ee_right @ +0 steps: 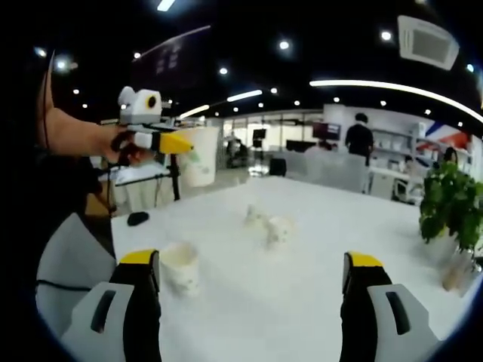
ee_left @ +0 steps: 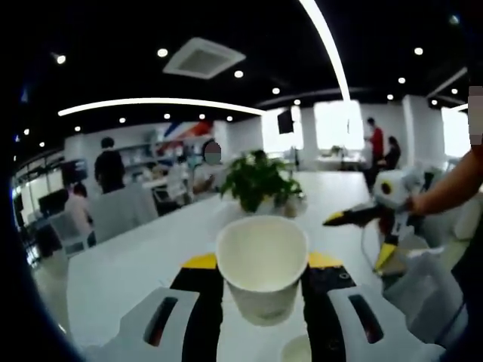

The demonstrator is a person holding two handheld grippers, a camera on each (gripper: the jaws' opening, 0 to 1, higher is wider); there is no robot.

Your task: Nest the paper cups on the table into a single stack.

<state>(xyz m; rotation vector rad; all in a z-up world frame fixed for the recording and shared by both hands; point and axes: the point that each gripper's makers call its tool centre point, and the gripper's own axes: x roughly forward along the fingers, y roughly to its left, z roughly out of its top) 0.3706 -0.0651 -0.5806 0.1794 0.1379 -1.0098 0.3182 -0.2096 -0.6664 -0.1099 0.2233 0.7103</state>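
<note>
A white paper cup point(ee_left: 262, 271) stands upright between the yellow-tipped jaws of my left gripper point(ee_left: 262, 262), which is shut on it and holds it above the white table point(ee_left: 136, 264). The rim of another cup point(ee_left: 296, 348) shows just below it. In the right gripper view, the left gripper point(ee_right: 177, 143) holds its cup point(ee_right: 199, 157) high at the left. My right gripper point(ee_right: 251, 262) is open wide over the table point(ee_right: 302, 302), with nothing between its jaws. One cup point(ee_right: 181, 266) stands upright near its left jaw. Two more cups point(ee_right: 256, 215) point(ee_right: 280, 230) lie on their sides farther off.
A potted plant point(ee_left: 260, 181) point(ee_right: 451, 200) stands on the far part of the table. A small black object point(ee_right: 137, 219) lies near the table's left edge. The right gripper point(ee_left: 362, 237) reaches in from the right, held by a hand. Chairs, desks and people are beyond the table.
</note>
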